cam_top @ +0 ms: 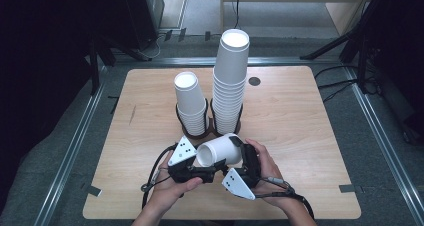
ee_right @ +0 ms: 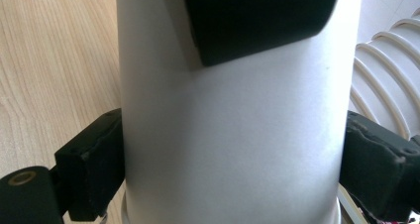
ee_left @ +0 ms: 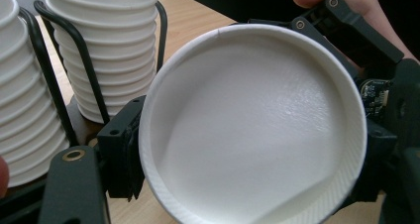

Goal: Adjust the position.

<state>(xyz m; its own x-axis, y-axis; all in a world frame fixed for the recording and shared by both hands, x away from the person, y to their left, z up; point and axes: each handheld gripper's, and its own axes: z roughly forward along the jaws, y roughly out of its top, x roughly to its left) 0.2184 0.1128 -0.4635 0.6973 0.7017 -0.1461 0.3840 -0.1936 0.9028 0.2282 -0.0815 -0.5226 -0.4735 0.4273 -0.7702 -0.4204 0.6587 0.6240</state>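
A single white paper cup (cam_top: 220, 151) lies on its side above the table's near middle, held between both grippers. My left gripper (cam_top: 212, 168) comes in from the left at the cup's open mouth. In the left gripper view I look into that mouth (ee_left: 257, 125), and a black pad (ee_left: 121, 152) presses the rim. My right gripper (cam_top: 239, 153) grips the cup's body from the right. In the right gripper view the cup wall (ee_right: 233, 135) stands between its pads (ee_right: 94, 169), which lie against both sides with no gap showing.
Two stacks of white cups stand in black wire holders mid-table: a short one (cam_top: 190, 103) and a tall one (cam_top: 230, 81), just beyond the grippers. The wooden table (cam_top: 300, 116) has bare room left and right. A dark round spot (cam_top: 254, 81) marks the far part.
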